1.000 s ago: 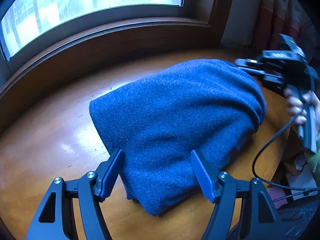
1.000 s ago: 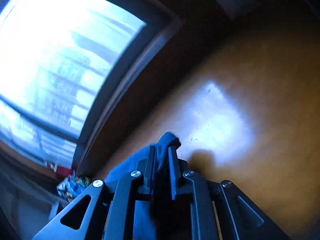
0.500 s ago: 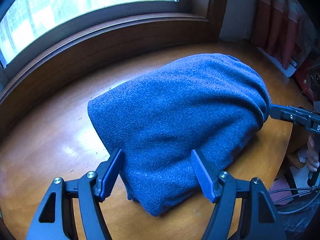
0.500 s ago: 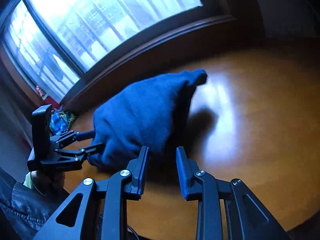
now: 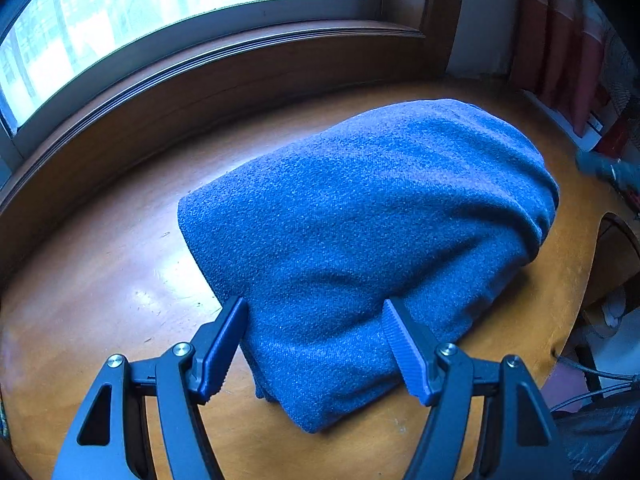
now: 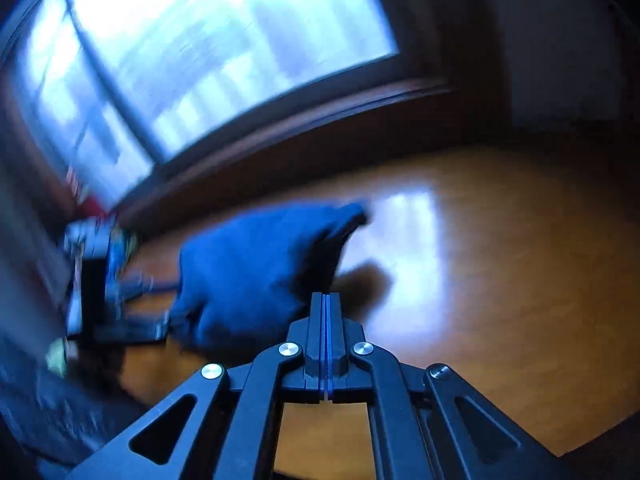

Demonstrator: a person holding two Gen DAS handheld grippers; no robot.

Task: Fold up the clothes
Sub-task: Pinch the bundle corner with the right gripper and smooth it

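A blue knit garment (image 5: 360, 232) lies folded in a thick bundle on the round wooden table (image 5: 100, 288). My left gripper (image 5: 316, 320) stands open just above the bundle's near end, one finger on each side of it and nothing clamped. In the right wrist view the same garment (image 6: 256, 264) shows blurred at mid-left. My right gripper (image 6: 326, 308) is shut with its pads pressed together and nothing between them, back from the cloth near the table's edge. The other gripper (image 6: 116, 308) appears as a dark blur at the left.
A curved wooden sill and window (image 5: 180, 12) run behind the table. Red books (image 5: 568, 52) stand at the right wall. The table edge (image 5: 584, 280) drops off at the right, with cables (image 5: 592, 380) and clutter below. Bare tabletop (image 6: 500, 260) spreads right of the garment.
My right gripper let go of the garment's far corner, drew back toward the table's edge and closed empty. The left gripper and the bundle have hardly moved.
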